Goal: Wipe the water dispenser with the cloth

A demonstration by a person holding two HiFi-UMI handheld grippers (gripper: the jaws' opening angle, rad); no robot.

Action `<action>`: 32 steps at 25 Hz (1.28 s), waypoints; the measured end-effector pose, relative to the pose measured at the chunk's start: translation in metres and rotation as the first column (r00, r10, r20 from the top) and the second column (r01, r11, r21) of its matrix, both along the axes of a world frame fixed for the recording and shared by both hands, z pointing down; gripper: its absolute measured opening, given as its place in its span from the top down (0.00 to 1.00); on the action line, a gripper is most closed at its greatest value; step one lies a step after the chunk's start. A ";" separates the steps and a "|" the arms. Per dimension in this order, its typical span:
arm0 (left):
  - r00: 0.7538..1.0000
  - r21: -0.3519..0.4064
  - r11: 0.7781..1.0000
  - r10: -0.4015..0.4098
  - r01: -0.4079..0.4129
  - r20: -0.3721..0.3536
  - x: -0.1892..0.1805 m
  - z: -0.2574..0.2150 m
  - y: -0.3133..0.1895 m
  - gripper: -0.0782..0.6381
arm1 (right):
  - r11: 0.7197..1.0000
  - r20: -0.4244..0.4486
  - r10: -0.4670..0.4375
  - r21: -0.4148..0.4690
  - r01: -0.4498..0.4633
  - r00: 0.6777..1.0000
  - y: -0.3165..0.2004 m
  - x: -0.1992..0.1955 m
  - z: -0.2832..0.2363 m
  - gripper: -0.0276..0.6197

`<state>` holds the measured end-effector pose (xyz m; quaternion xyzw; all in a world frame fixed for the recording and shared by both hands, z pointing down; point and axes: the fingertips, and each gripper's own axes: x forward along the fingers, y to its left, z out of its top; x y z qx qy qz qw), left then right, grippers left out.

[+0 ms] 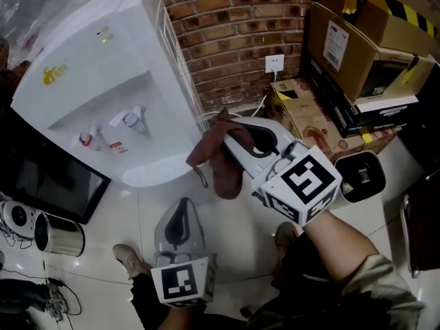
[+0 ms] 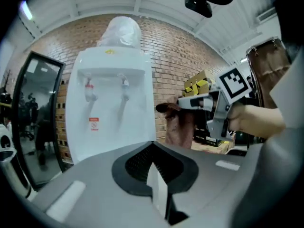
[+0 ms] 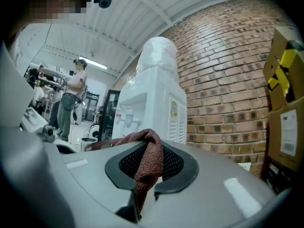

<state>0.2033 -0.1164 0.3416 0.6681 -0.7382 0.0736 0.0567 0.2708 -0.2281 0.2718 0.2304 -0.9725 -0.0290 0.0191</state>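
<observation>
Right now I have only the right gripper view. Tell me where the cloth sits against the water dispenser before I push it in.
Observer: In the left gripper view the cloth hangs from the right gripper just right of the water dispenser. A thin strip of brick wall shows between them, so it seems not to touch.
Operator: Report the left gripper.
Observer: The left gripper is low in front of the dispenser, jaws shut, with nothing between them.
Operator: Say how much cloth hangs free.
Observer: Most of it. The head view shows a long fold drooping below the right gripper's jaws.
</observation>
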 end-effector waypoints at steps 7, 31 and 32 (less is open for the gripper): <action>0.991 0.057 0.995 -0.083 0.077 0.107 0.003 -0.060 0.011 0.89 | 0.999 0.094 0.028 -0.029 -0.025 0.995 -0.011 0.022 0.014 0.86; 0.992 0.232 0.972 -0.045 0.017 0.115 -0.022 -0.142 -0.034 0.89 | 0.996 0.146 0.040 0.073 -0.051 0.988 -0.004 0.032 -0.056 0.86; 0.995 0.231 0.973 -0.043 0.020 0.095 -0.022 -0.141 -0.037 0.89 | 0.996 0.159 0.029 0.083 -0.043 0.987 -0.006 0.033 -0.064 0.86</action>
